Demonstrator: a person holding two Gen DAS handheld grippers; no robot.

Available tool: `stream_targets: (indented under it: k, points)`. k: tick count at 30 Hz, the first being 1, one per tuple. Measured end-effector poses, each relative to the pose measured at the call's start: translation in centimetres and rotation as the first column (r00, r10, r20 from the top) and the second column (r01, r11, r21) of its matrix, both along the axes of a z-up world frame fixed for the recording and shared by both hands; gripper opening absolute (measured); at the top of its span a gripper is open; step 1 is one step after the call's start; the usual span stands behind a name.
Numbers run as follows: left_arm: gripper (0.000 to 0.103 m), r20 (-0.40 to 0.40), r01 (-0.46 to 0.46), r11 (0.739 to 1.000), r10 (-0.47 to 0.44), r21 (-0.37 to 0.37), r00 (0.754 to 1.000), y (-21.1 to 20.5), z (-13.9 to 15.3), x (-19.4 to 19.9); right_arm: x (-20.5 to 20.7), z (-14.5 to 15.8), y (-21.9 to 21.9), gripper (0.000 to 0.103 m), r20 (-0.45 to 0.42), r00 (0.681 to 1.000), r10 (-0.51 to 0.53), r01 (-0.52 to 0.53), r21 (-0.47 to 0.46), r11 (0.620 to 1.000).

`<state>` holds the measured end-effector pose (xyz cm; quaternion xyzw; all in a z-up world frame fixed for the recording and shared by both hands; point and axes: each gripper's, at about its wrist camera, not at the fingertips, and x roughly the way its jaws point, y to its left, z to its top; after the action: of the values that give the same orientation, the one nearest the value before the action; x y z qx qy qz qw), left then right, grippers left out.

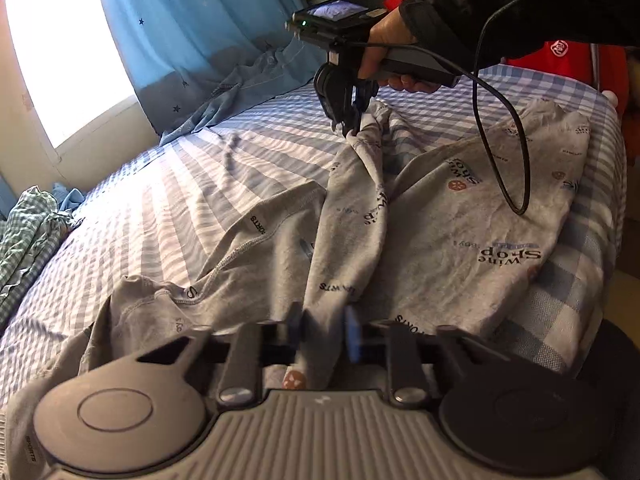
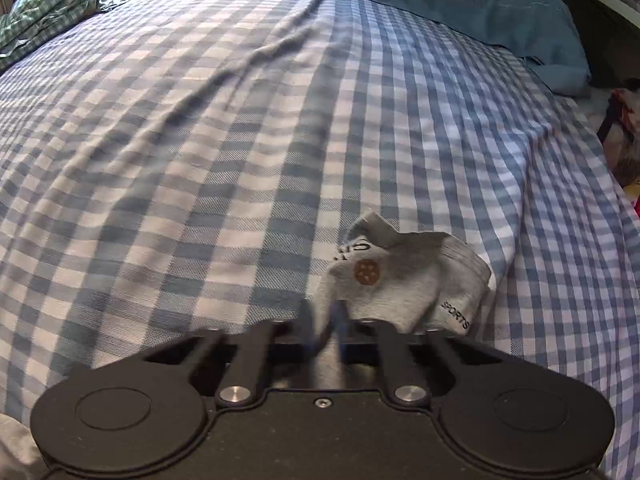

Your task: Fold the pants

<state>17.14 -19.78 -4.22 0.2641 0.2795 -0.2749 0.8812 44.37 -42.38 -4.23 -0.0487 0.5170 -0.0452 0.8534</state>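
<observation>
Grey printed pants [image 1: 460, 216] lie rumpled on the checked bed [image 1: 168, 200]. My left gripper [image 1: 326, 332] is shut on a ridge of the pants' fabric at the near end. My right gripper [image 1: 352, 130] shows in the left wrist view, held by a hand, shut on the far leg end and lifting it a little. In the right wrist view my right gripper [image 2: 326, 320] pinches that fabric, and the cuff of the pants [image 2: 404, 276] bunches just past the fingertips above the bed sheet [image 2: 240, 140].
A blue curtain [image 1: 192, 40] hangs by the window at the back left. Blue cloth [image 2: 460, 0] lies at the bed's far edge. A green checked cloth [image 2: 52, 4] is heaped at the far left. A black cable [image 1: 500, 140] dangles from the right gripper over the pants.
</observation>
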Motion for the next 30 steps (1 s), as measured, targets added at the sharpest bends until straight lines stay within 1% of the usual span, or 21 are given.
stream_targets:
  k: [1, 2, 5, 7, 9, 11, 14, 17, 19, 20, 23, 25, 27, 29, 30]
  points:
    - [0.006, -0.013, 0.003, 1.0, -0.003, -0.007, 1.0, 0.0, 0.0, 0.0, -0.3, 0.2, -0.5, 0.0, 0.016, 1.0, -0.011, 0.011, 0.026, 1.0]
    - [0.003, -0.024, 0.003, 1.0, -0.003, -0.024, 1.0, 0.2, 0.2, 0.1, -0.8, 0.5, -1.1, 0.0, 0.036, 0.999, -0.03, 0.028, 0.058, 0.998]
    - [0.001, -0.05, 0.002, 0.998, -0.005, -0.069, 0.999, 0.7, 0.8, 0.5, -2.6, 2.0, -2.8, 0.0, 0.112, 0.991, -0.08, 0.065, 0.133, 0.989]
    - [0.001, -0.058, 0.011, 0.995, -0.017, -0.096, 0.998, 1.3, 1.4, 0.3, -4.2, 3.7, -3.9, 0.0, 0.178, 0.978, -0.106, 0.074, 0.175, 0.982]
    - [0.001, -0.069, 0.039, 0.991, -0.048, -0.131, 0.996, 1.8, 2.1, 0.1, -6.1, 5.5, -5.3, 0.0, 0.237, 0.961, -0.139, 0.084, 0.231, 0.969]
    - [0.001, -0.057, 0.078, 0.986, -0.087, -0.145, 0.995, 2.3, 2.7, -0.3, -9.0, 7.7, -6.4, 0.0, 0.306, 0.938, -0.162, 0.082, 0.26, 0.962]
    - [0.001, -0.023, 0.152, 0.981, -0.156, -0.12, 0.988, 2.9, 3.0, -1.2, -14.5, 10.5, -8.2, 0.0, 0.391, 0.895, -0.216, 0.096, 0.305, 0.948]
    - [0.001, -0.01, 0.219, 0.971, -0.221, -0.09, 0.975, 3.2, 2.3, -2.1, -21.3, 11.4, -9.3, 0.0, 0.451, 0.848, -0.28, 0.136, 0.327, 0.935]
    - [0.001, -0.018, 0.25, 0.967, -0.252, -0.057, 0.968, 3.2, 1.3, -2.6, -25.8, 10.4, -9.2, 0.0, 0.463, 0.826, -0.322, 0.177, 0.33, 0.927]
    - [0.001, -0.028, 0.261, 0.964, -0.262, -0.044, 0.965, 3.3, 0.9, -2.8, -28.3, 9.4, -9.2, 0.0, 0.454, 0.82, -0.35, 0.203, 0.34, 0.918]
    - [0.001, -0.058, 0.271, 0.962, -0.272, -0.012, 0.961, 3.2, -0.3, -3.1, -33.3, 4.7, -9.3, 0.0, 0.398, 0.81, -0.431, 0.285, 0.375, 0.882]
    - [0.001, -0.054, 0.272, 0.962, -0.271, -0.001, 0.961, 3.0, -0.6, -3.2, -35.9, 1.4, -9.7, 0.0, 0.352, 0.797, -0.491, 0.34, 0.41, 0.846]
    - [0.001, -0.057, 0.264, 0.964, -0.264, 0.002, 0.963, 3.0, -0.6, -3.2, -37.5, -1.0, -10.0, 0.002, 0.321, 0.775, -0.545, 0.37, 0.467, 0.803]
    - [0.001, -0.057, 0.259, 0.966, -0.258, 0.011, 0.964, 2.8, -0.5, -3.3, -38.5, -2.0, -10.1, 0.015, 0.318, 0.751, -0.578, 0.372, 0.52, 0.769]
    - [0.001, -0.057, 0.258, 0.966, -0.256, 0.017, 0.965, 2.7, -0.6, -3.3, -38.9, -2.2, -10.1, 0.017, 0.328, 0.743, -0.584, 0.362, 0.538, 0.762]
